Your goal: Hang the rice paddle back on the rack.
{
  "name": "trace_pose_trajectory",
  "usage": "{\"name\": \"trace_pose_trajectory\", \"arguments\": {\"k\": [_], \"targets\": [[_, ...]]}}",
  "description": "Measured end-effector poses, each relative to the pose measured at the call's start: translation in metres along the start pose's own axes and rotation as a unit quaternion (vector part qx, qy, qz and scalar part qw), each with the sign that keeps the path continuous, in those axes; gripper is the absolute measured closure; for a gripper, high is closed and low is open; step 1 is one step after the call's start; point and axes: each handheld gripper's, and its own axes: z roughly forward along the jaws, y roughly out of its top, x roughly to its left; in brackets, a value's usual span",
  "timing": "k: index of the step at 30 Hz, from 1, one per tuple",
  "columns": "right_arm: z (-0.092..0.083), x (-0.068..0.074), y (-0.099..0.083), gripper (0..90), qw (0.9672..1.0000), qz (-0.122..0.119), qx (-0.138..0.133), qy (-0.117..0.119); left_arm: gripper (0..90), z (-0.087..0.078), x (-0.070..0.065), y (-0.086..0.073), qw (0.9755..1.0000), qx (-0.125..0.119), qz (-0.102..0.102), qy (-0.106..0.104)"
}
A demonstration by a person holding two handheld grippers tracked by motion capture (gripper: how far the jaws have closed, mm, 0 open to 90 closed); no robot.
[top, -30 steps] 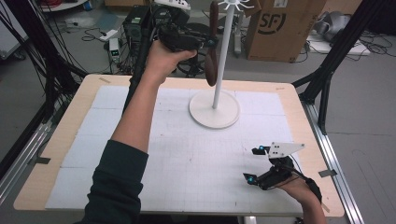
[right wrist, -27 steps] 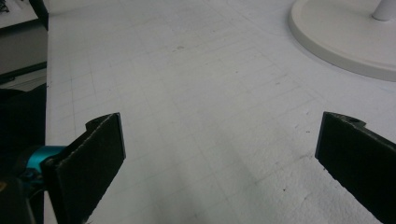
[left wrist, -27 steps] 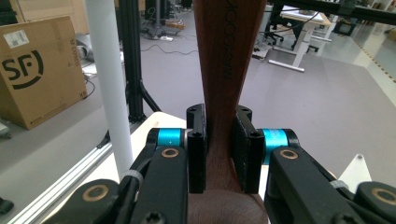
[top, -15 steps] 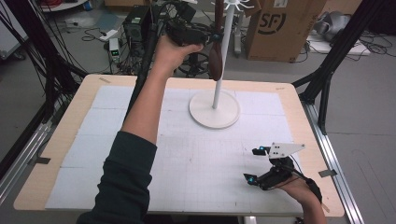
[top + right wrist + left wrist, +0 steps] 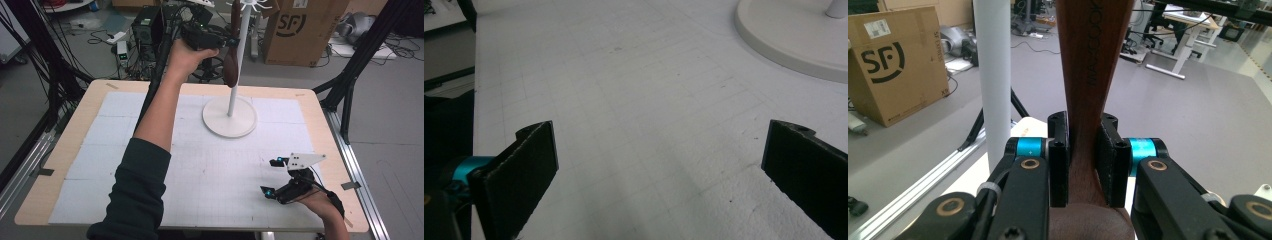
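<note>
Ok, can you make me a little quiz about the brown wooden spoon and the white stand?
1. True or false: the left claw is shut on the brown wooden spoon.
2. What stands beside the spoon: A) a white pole on a round white base, B) a glass bottle, C) a red cup?
3. Fill in: the right claw, low over the white gridded mat, is ____.

Key: 1 true; 2 A; 3 open.

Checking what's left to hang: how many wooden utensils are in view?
1: a dark brown wooden spoon held by the left gripper beside the white stand's pole. Others may be hidden.
</note>
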Motion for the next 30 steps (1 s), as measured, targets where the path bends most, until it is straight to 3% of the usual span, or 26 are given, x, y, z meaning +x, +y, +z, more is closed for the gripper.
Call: {"name": "trace_pose_trajectory", "arguments": {"k": [18,30], "targets": [[0.000,0.000,-0.001,0.4,1.0000,0.000,-0.001,0.002,77.6,0.010,0.007,-0.001,0.9997,0.012,-0.003,0.023],[0.001,0.000,-0.002,0.4,1.0000,0.001,0.003,0.002,77.6,0.015,0.009,0.003,0.9994,0.020,0.012,0.026]]}}
